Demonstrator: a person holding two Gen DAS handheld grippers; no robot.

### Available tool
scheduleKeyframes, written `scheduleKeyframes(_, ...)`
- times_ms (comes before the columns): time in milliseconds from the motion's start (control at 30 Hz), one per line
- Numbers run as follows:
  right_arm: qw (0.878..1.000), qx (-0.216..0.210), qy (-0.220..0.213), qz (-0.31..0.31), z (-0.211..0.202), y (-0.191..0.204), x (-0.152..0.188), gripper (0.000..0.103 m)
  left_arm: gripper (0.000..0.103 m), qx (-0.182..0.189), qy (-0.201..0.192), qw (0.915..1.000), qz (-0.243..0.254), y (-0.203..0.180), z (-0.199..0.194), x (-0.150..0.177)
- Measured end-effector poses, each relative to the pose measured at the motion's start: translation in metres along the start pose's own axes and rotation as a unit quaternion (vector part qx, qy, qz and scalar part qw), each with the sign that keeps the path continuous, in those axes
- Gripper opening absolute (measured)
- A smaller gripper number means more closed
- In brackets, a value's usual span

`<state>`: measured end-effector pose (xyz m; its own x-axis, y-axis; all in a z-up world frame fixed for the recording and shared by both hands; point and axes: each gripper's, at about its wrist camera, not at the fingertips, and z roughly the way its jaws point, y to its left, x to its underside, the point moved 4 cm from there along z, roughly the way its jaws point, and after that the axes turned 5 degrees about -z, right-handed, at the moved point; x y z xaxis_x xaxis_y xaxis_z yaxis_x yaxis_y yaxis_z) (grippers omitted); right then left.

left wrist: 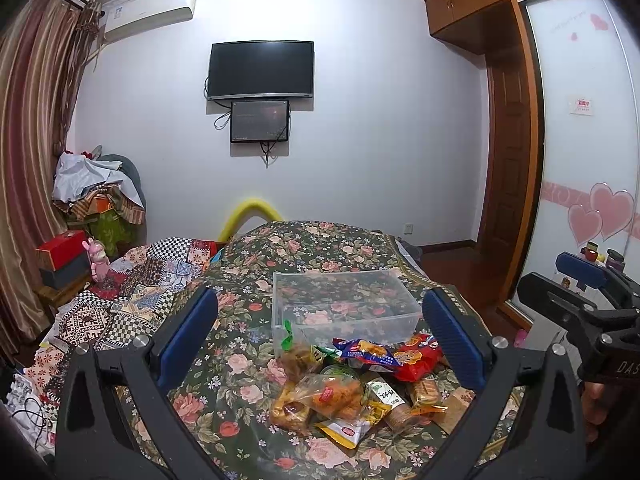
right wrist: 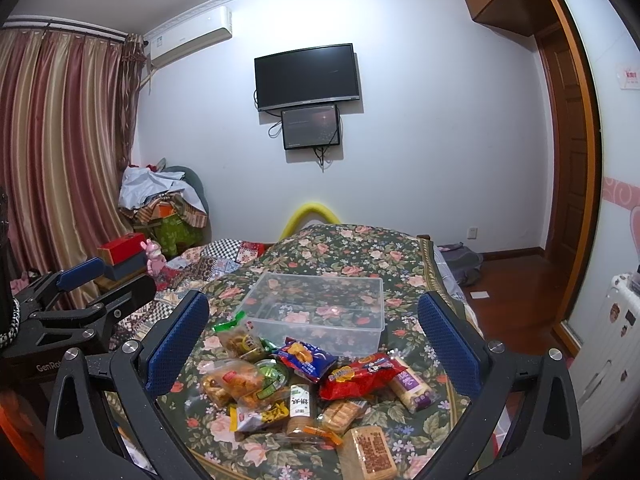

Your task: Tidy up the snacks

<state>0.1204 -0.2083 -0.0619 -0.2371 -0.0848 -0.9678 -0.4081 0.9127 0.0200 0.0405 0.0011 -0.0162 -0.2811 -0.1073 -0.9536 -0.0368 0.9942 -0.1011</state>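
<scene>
Left wrist view: the left claw [left wrist: 320, 332] hangs wide apart above the snack pile [left wrist: 352, 384] on the floral bed [left wrist: 248, 364], just before the clear bin [left wrist: 344, 304]. Right wrist view: the right claw [right wrist: 314, 336] is likewise spread, holding nothing, over the same snacks, which touch the bin's near wall.

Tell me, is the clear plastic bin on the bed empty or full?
Empty. The floral bedspread shows straight through the clear bin, and the snack packets all lie in front of it.
</scene>
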Motion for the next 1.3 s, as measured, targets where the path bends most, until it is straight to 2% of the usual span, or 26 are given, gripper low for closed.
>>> scheduleKeyframes(1300, 1.000, 0.008, 0.013, 0.003, 0.0057, -0.0022, 0.0084, 0.103, 0.103, 0.004, 0.011, 0.9999, -0.003, 0.0015, 0.0061, 0.0029)
